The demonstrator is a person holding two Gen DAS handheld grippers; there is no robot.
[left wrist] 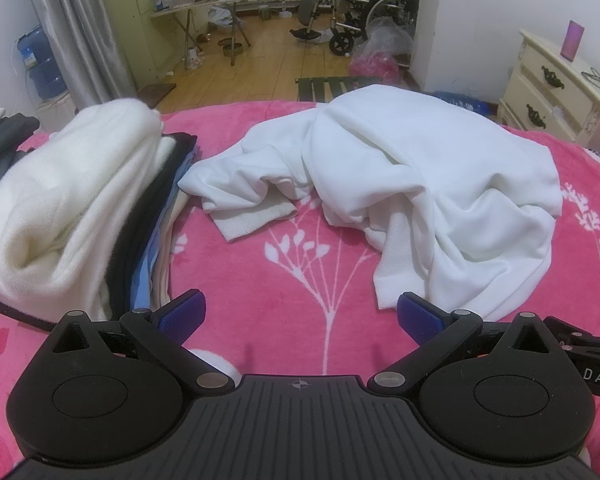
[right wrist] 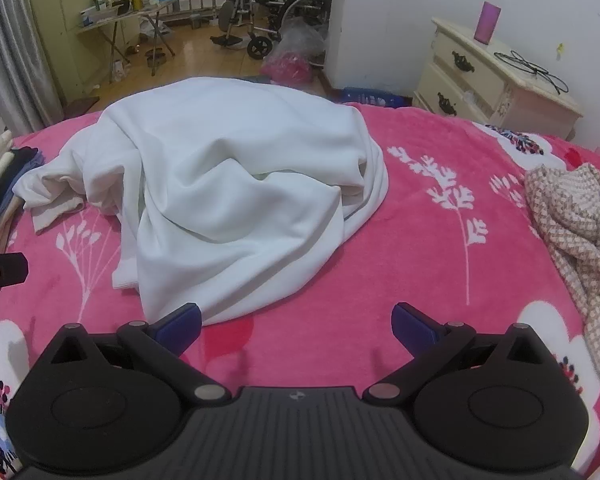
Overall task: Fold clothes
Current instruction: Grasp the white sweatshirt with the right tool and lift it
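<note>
A crumpled white sweatshirt (left wrist: 432, 184) (right wrist: 228, 184) lies heaped in the middle of the pink flowered blanket (left wrist: 300, 280) (right wrist: 440, 240). One ribbed cuff (left wrist: 256, 218) points left, and a ribbed hem (left wrist: 396, 276) lies near me. My left gripper (left wrist: 300, 316) hovers open just in front of the hem, nothing between its blue pads (left wrist: 182, 316). My right gripper (right wrist: 296, 324) is open too, its left pad at the sweatshirt's near edge, holding nothing.
A stack of folded clothes (left wrist: 72, 216) with a cream fleece on top sits at the left. A checked garment (right wrist: 580, 232) lies crumpled at the right. Beyond the bed stand a cream nightstand (right wrist: 492, 76), a wheelchair (left wrist: 360, 12) and a folding table (left wrist: 196, 4).
</note>
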